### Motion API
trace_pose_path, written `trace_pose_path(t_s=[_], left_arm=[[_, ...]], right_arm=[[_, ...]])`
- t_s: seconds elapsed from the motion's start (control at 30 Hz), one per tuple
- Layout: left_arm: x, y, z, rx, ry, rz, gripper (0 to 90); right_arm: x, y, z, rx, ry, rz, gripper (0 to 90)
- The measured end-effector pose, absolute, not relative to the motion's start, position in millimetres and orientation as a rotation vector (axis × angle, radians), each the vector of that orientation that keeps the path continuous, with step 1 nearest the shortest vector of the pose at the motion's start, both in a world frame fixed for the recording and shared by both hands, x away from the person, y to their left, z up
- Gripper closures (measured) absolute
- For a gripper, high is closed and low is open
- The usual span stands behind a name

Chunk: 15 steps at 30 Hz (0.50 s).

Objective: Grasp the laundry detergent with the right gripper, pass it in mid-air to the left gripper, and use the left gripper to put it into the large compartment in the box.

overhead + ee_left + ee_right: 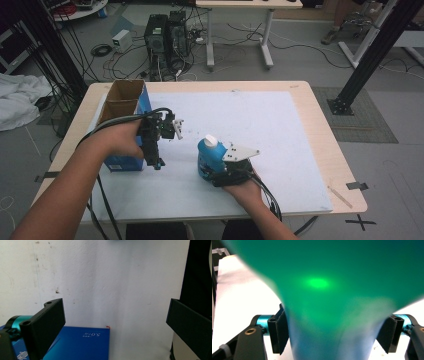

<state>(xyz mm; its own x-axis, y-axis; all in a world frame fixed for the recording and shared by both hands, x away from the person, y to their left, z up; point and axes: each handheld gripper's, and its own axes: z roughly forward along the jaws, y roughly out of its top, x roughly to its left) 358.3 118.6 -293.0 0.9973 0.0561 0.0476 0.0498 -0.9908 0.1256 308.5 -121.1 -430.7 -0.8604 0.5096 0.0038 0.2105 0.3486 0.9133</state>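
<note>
High view: the right gripper [216, 167] has its jaws on either side of an upright blue plastic bottle with a white cap [208, 157], pads close against its sides, though firm contact cannot be told. The bottle stands near the middle of the white mat [280, 130], cap up, open mat to its right. The left gripper [157, 162] points down, jaws spread and empty, just beside the open blue cardboard box [125, 107] at the mat's left edge.

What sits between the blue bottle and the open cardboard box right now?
The left tongs hang in that gap, held open above the white mat, just right of the open cardboard box. The blue bottle stands between the right tongs; nothing else lies between.
</note>
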Motion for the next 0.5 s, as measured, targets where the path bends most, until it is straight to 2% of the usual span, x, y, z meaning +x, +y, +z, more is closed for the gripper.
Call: trace_pose_path(t_s=[0.5], left_arm=[[358.8,119.5,-293.4,3.021,0.082,0.081,2.1]], right_arm=[[306.8,-119.8,-432.8,0.638,2.297,1.532,32.8]])
